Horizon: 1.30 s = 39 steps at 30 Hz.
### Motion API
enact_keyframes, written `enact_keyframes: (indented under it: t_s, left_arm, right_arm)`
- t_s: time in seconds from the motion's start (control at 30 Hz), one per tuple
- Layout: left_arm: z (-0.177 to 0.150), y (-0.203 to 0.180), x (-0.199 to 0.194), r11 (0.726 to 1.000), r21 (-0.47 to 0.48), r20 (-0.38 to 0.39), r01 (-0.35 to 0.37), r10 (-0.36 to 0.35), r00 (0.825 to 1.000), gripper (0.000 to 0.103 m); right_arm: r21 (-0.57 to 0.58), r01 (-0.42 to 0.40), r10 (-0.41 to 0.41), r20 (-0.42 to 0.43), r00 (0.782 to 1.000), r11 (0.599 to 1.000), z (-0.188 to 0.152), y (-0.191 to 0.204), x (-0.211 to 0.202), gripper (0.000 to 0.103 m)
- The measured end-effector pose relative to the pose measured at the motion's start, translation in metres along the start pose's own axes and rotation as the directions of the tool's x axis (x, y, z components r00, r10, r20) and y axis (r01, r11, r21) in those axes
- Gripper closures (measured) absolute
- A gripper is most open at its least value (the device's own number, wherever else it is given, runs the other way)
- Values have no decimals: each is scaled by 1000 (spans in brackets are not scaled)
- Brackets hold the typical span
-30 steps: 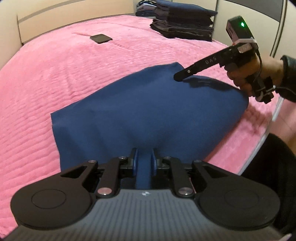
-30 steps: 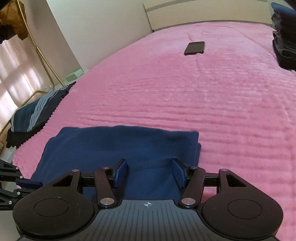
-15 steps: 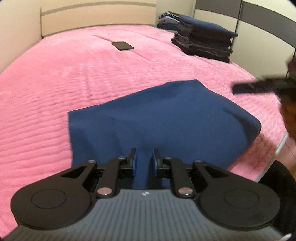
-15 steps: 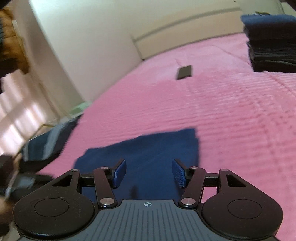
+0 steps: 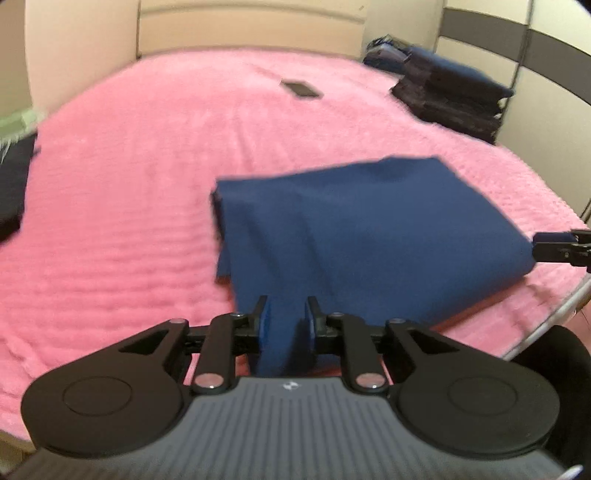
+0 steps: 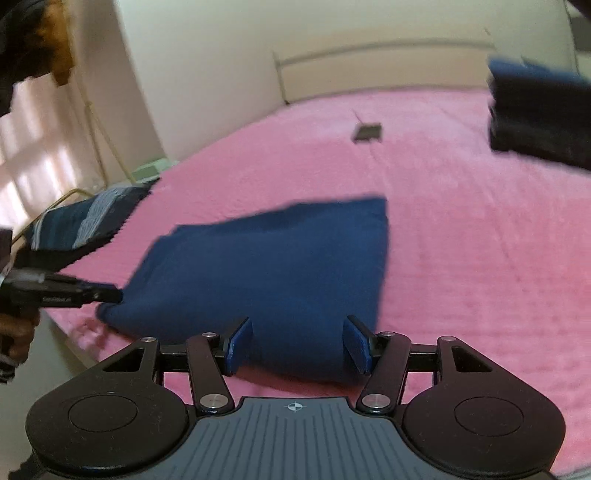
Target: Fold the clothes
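A folded navy blue garment (image 5: 362, 236) lies on the pink bedspread (image 5: 129, 192) near the bed's front edge. It also shows in the right wrist view (image 6: 280, 266). My left gripper (image 5: 286, 321) is shut on a fold of the garment's near edge. My right gripper (image 6: 297, 345) is open, its blue pads astride the garment's near edge without closing on it. The right gripper's tip (image 5: 554, 247) shows at the garment's right corner in the left wrist view. The left gripper (image 6: 74, 291) shows at the garment's left corner in the right wrist view.
A stack of folded dark clothes (image 5: 450, 96) stands at the bed's far right. A black phone (image 5: 301, 88) lies far back on the bedspread. A striped blue garment (image 6: 85, 221) sits off the bed's left side. The headboard (image 5: 251, 33) and wall are behind.
The right gripper left the garment's far edge and came down to its near right edge, staying open. The left gripper stayed shut on the garment, and the view swung to the left.
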<state>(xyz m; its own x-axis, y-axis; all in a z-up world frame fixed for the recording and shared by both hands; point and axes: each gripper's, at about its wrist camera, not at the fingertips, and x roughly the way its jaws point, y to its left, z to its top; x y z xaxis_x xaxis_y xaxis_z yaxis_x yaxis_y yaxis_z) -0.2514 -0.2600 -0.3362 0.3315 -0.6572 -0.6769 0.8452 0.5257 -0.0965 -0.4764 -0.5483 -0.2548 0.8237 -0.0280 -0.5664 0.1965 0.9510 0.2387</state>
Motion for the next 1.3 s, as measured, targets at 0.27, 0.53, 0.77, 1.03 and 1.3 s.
enact_keyframes:
  t_s: [0.27,0.53,0.77,1.03,1.3]
  left_arm:
    - [1,-34,27,994,73,-30,84,-82,996,87]
    - [-15,-1,19,1000,-7,-42,19,-20,999,84]
    - [-9,-10,0,1000,15,11,22,-22,1000,89]
    - [-7,-36,14,997,67,-21,46,-45,999,89]
    - [26,-66,27,983,90,27,162,-164,986,88]
  right_arm:
    - [-91,-54,47,-74,996,994,-13,26,45,45]
    - [-79,-56,51,-69,996,995,-32,7,25,45]
    - [-45,16,-17,-18,1000,999,-18,8,-2,45]
    - [-40,30,-33,-79,996,999,-9,1,22,45]
    - [-52,20,-23,-69,997,998,-6,-10,35,45]
